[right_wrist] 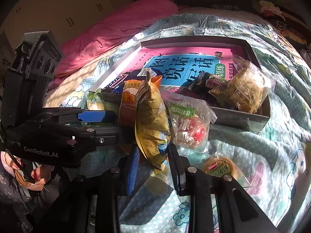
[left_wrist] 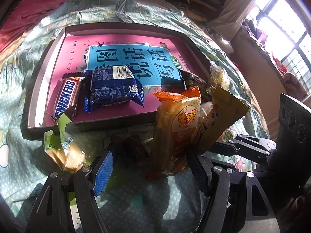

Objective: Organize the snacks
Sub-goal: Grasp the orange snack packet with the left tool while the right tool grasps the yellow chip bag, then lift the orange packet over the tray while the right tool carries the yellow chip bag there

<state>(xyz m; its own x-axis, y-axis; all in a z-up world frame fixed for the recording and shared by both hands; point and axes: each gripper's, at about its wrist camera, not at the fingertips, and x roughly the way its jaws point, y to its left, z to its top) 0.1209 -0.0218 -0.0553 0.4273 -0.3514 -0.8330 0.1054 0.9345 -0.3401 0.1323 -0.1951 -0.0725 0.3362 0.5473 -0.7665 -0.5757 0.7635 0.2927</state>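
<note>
My left gripper [left_wrist: 151,155] hangs open over the bedspread. An upright orange rice-cracker pack [left_wrist: 175,126] stands between its jaws, against the right finger, and a gap shows at the blue left pad [left_wrist: 103,170]. A small dark red packet [left_wrist: 132,149] lies in that gap. My right gripper [right_wrist: 155,165] is shut on the lower end of a yellow-brown snack pack [right_wrist: 151,120], held upright beside the orange pack [right_wrist: 126,104]. Behind them lies a grey tray [left_wrist: 87,125] lined with a pink and blue book. It holds a Snickers bar [left_wrist: 66,99] and a blue packet [left_wrist: 114,91].
A black packet [left_wrist: 186,79] and a clear bag of brownish cake [right_wrist: 243,89] sit at the tray's right corner. Loose on the bedspread lie a green-wrapped cake [left_wrist: 62,149], a clear candy bag [right_wrist: 188,124] and a green-labelled cake [right_wrist: 219,169]. A pink quilt [right_wrist: 116,25] lies behind.
</note>
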